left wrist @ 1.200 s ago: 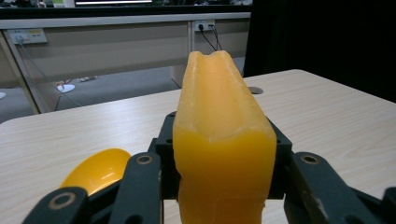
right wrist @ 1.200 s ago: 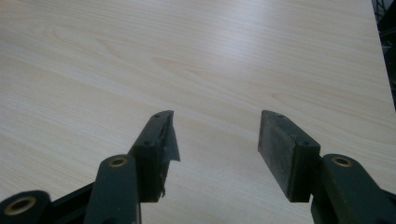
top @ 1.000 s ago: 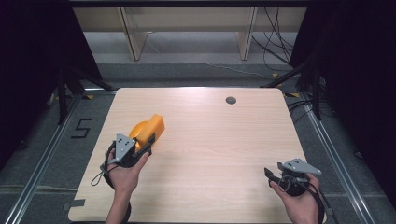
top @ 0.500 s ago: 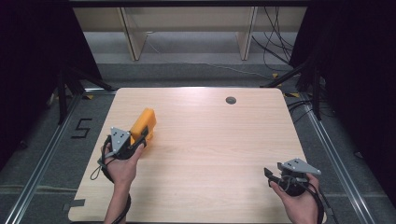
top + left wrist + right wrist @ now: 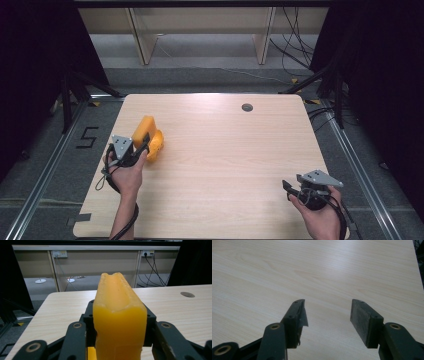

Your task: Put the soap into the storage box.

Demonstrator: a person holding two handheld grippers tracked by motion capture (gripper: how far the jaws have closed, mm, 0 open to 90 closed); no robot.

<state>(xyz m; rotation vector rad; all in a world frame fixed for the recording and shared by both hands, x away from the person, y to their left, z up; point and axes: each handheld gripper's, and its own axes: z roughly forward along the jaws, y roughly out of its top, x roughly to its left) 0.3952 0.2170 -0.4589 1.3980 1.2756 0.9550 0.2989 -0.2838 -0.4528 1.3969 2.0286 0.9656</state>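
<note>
An orange-yellow block point(image 5: 148, 136) with a groove along its top sits at the left side of the light wooden table point(image 5: 225, 150). My left gripper point(image 5: 141, 145) is shut on it, held by a hand that comes from the near left. In the left gripper view the orange block point(image 5: 119, 315) stands between the two black jaws of the left gripper point(image 5: 119, 327), whose pads press its sides. Whether the block rests on the table I cannot tell. My right gripper point(image 5: 291, 189) hovers at the near right, jaws apart. In the right gripper view the right gripper point(image 5: 327, 315) has nothing but bare wood between its jaws.
A small dark round cap point(image 5: 247, 107) is set in the table top near the far edge, also seen as the cap point(image 5: 187, 294). Beyond the table stand wooden shelf legs point(image 5: 142, 42) and loose cables point(image 5: 295, 45). A floor marking point(image 5: 87, 137) lies left of the table.
The left hand has carried the orange block a little to the left, and the block has turned slightly. The right hand has not moved.
</note>
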